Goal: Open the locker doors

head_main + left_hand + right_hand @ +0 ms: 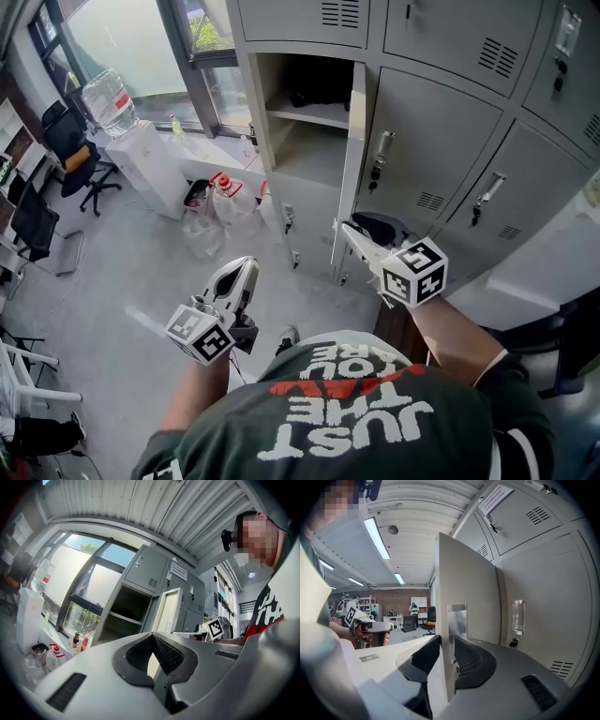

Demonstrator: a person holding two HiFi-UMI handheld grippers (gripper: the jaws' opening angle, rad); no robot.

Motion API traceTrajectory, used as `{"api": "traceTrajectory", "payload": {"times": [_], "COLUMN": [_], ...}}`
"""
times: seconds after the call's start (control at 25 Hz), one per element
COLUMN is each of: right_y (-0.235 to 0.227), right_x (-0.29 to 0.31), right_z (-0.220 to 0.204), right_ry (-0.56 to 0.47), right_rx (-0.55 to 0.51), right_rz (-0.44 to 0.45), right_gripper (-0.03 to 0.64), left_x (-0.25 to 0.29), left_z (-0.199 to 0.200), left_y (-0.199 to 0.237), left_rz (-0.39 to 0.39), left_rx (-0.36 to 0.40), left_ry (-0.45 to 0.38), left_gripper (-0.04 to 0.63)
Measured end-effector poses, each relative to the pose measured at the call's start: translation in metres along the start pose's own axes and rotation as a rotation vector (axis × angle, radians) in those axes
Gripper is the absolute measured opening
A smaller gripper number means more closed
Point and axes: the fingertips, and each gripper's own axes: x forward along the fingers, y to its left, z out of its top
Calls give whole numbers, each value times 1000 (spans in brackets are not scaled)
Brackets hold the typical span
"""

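Observation:
A grey locker bank (441, 141) fills the top right of the head view. One middle door (354, 159) stands swung out edge-on, showing a compartment with a shelf (305, 117). My right gripper (349, 232) is shut on that door's free edge (464, 588); one pad lies on each face, the right one (471, 660) over a metal latch plate (457, 618). My left gripper (246, 269) hangs in the air left of the lockers, shut and holding nothing, its tips (152, 637) meeting. The neighbouring doors with handles (382, 155) (487, 195) are closed.
A white water dispenser (145, 164) with a bottle (108, 101) stands by the window at left. Plastic bags and bottles (214, 199) lie on the floor at the locker's foot. Office chairs (70, 145) stand at far left. Another closed door's handle (518, 617) is just right of the held door.

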Motion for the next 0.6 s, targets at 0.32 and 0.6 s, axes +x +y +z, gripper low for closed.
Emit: {"api": "traceTrajectory", "payload": {"times": [0.32,0.6], "right_y": [-6,-15], "right_x": [-14,-26], "right_z": [-3,-7], "right_ry": [-13,-21], "right_rx": [24,27], "right_rz": [-54,-131], "right_gripper": [114,104], "left_x": [-40,-68], "left_z": [-12,-14], "left_y": [-17,-15], "left_rz": [20,62], "left_rx": [4,-17], "left_ry": [-4,-7], "left_gripper": [-3,-3]}}
